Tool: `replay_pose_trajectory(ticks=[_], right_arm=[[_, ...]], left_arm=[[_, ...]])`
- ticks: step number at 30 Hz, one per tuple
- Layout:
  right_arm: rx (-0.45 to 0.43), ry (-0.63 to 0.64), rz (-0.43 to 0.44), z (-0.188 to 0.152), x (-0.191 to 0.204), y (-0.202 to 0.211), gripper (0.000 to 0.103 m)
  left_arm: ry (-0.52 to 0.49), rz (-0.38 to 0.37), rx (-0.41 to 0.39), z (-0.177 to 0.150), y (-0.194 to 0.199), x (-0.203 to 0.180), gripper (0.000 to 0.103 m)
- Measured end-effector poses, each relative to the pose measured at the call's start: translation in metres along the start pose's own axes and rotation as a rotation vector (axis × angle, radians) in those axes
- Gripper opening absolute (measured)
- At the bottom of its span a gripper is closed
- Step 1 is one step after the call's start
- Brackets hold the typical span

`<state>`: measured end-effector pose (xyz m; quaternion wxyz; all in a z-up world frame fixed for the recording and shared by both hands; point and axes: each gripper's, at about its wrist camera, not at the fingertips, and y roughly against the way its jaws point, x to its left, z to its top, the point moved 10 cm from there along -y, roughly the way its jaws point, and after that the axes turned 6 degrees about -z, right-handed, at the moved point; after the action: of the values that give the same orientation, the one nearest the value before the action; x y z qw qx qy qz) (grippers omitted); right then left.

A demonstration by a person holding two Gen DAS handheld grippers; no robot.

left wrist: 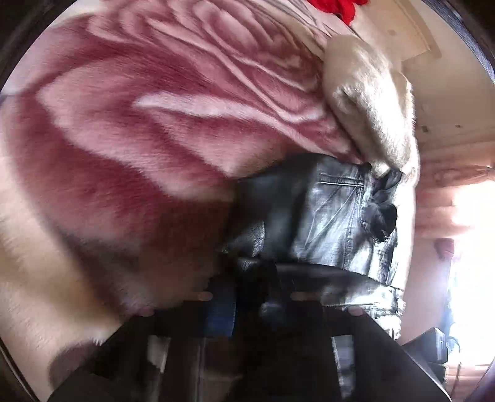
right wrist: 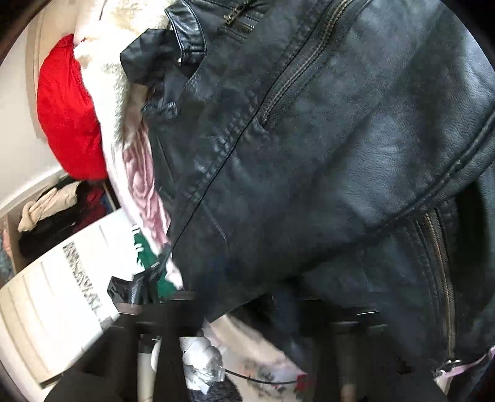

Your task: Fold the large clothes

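Slipping looks the likeliest trouble: the jacket (right wrist: 309,139) is heavy, slick leather, bunched on the pink blanket (left wrist: 139,123). The left gripper (left wrist: 252,297) seems clamped on its edge; the right gripper (right wrist: 247,309) is buried under it, grip impossible to tell.

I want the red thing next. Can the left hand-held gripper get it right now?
Probably not. The left hand-held gripper seems to be gripping the black jacket, and the red cloth lies far across the pink blanket.
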<state>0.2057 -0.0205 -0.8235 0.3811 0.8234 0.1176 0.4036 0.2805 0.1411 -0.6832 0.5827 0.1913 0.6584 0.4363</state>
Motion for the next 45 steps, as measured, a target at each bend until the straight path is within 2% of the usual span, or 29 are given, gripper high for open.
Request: replay_pose_trajectory(ticks=[3,7,8,10,11,13,15,17,18,20,23,24,27,29,30,31,32,34,37,39,40,41,43,44,45], right_arm=[[-0.057,0.041,-0.049,-0.002,0.001,0.013,0.003],[-0.124,0.134,-0.146,-0.003,0.002,0.030,0.002],[-0.127,0.153,-0.172,-0.001,-0.003,0.031,0.002],[-0.128,0.221,-0.252,0.000,-0.014,0.024,0.002],[-0.101,0.251,-0.290,-0.001,-0.020,0.014,0.003],[-0.055,0.242,-0.288,-0.002,-0.025,0.005,0.007],[-0.017,0.203,-0.236,-0.006,-0.022,0.012,0.020],[0.001,0.205,-0.237,-0.014,-0.019,0.031,0.045],[-0.012,0.220,-0.240,-0.015,-0.017,0.042,0.046],[-0.065,0.267,-0.251,-0.018,-0.014,0.072,0.046],[-0.164,0.290,-0.289,-0.012,-0.017,0.114,0.046],[-0.192,0.293,-0.286,-0.001,-0.015,0.124,0.046],[-0.247,0.312,-0.323,0.036,-0.018,0.134,0.046],[-0.269,0.329,-0.372,0.053,-0.025,0.133,0.043],[-0.285,0.334,-0.404,0.062,-0.036,0.133,0.042],[-0.277,0.345,-0.445,0.071,-0.044,0.126,0.030],[-0.267,0.328,-0.487,0.081,-0.054,0.119,0.015],[-0.246,0.315,-0.518,0.093,-0.072,0.105,0.002],[-0.217,0.319,-0.547,0.102,-0.082,0.093,0.000],[-0.193,0.311,-0.547,0.101,-0.075,0.101,0.009],[-0.178,0.316,-0.520,0.097,-0.066,0.108,0.022],[-0.171,0.317,-0.490,0.094,-0.059,0.113,0.041],[-0.183,0.319,-0.436,0.082,-0.051,0.139,0.059],[-0.191,0.319,-0.433,0.079,-0.051,0.148,0.059],[-0.194,0.318,-0.425,0.073,-0.053,0.163,0.059]], left_arm=[[-0.031,-0.025,0.002,0.005,0.003,-0.007,0.009],[0.027,-0.145,0.045,0.013,-0.012,-0.006,0.009],[0.037,-0.161,0.056,0.016,-0.015,-0.004,0.009],[0.097,-0.242,0.077,0.016,-0.015,0.001,0.008],[0.115,-0.257,0.084,0.017,-0.014,0.002,0.009],[0.123,-0.276,0.089,0.015,-0.006,0.000,0.014],[0.087,-0.235,0.085,0.009,0.012,-0.003,0.018],[-0.008,-0.161,0.027,0.004,0.037,-0.014,0.018],[-0.050,-0.135,-0.006,-0.001,0.051,-0.023,0.018],[-0.120,-0.138,-0.037,-0.015,0.068,-0.050,0.018],[-0.170,-0.131,-0.037,-0.038,0.062,-0.082,0.018],[-0.195,-0.101,-0.021,-0.046,0.050,-0.086,0.018],[-0.283,0.125,0.016,-0.065,0.006,-0.063,0.017],[-0.286,0.190,0.009,-0.065,-0.006,-0.044,0.016],[-0.286,0.187,-0.006,-0.062,-0.008,-0.038,0.015],[-0.282,0.172,-0.013,-0.059,-0.009,-0.035,0.012],[-0.274,0.163,-0.008,-0.056,-0.009,-0.032,0.010],[-0.269,0.138,0.006,-0.053,-0.010,-0.032,0.009],[-0.250,0.126,0.034,-0.051,-0.001,-0.037,0.009],[-0.236,0.134,0.045,-0.048,0.012,-0.043,0.009],[-0.226,0.133,0.036,-0.047,0.020,-0.048,0.010],[-0.227,0.136,0.018,-0.050,0.025,-0.049,0.011],[-0.242,0.167,-0.013,-0.051,0.040,-0.058,0.014],[-0.254,0.190,-0.029,-0.051,0.047,-0.060,0.021],[-0.266,0.225,-0.041,-0.052,0.051,-0.064,0.054]])
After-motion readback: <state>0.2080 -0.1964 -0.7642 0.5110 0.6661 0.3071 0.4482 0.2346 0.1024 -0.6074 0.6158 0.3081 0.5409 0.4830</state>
